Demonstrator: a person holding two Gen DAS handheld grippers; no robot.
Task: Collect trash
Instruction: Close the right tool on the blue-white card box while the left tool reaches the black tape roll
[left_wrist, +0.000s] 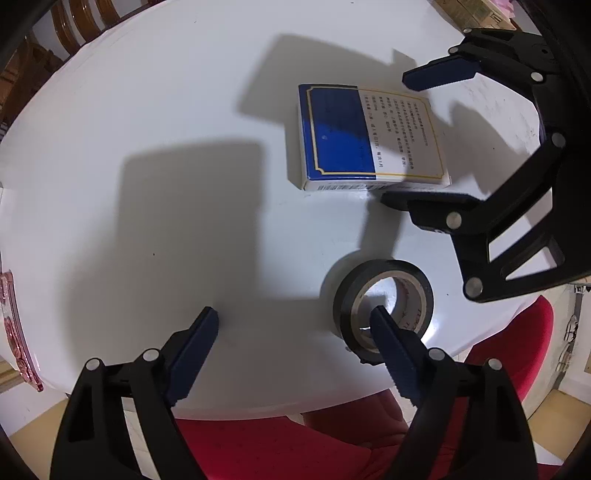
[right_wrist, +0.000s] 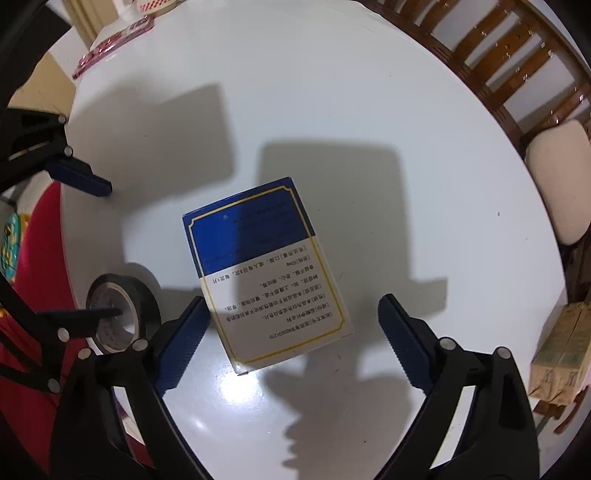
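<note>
A blue and white printed carton (right_wrist: 251, 236) lies flat on the round white table (right_wrist: 369, 110). My right gripper (right_wrist: 293, 302) points down over its near end, open, with the carton between the fingers. The left finger sits close to the carton's edge and the right finger stands clear of it. A roll of black tape (left_wrist: 424, 295) lies near the table's edge. My left gripper (left_wrist: 293, 314) is open, with its right fingertip dipping into the roll's hole. In the left wrist view the carton (left_wrist: 343, 147) lies under the right gripper (left_wrist: 397, 139). The right wrist view shows the tape (right_wrist: 146, 295) and the left gripper (right_wrist: 112, 251).
A wooden chair (right_wrist: 498, 48) with a cream cushion (right_wrist: 557, 177) stands beyond the table. A brown cardboard box (right_wrist: 561, 354) sits at the right edge. A red seat (left_wrist: 295, 443) lies below the table's near rim. A pink patterned item (left_wrist: 14, 325) overhangs the table's edge.
</note>
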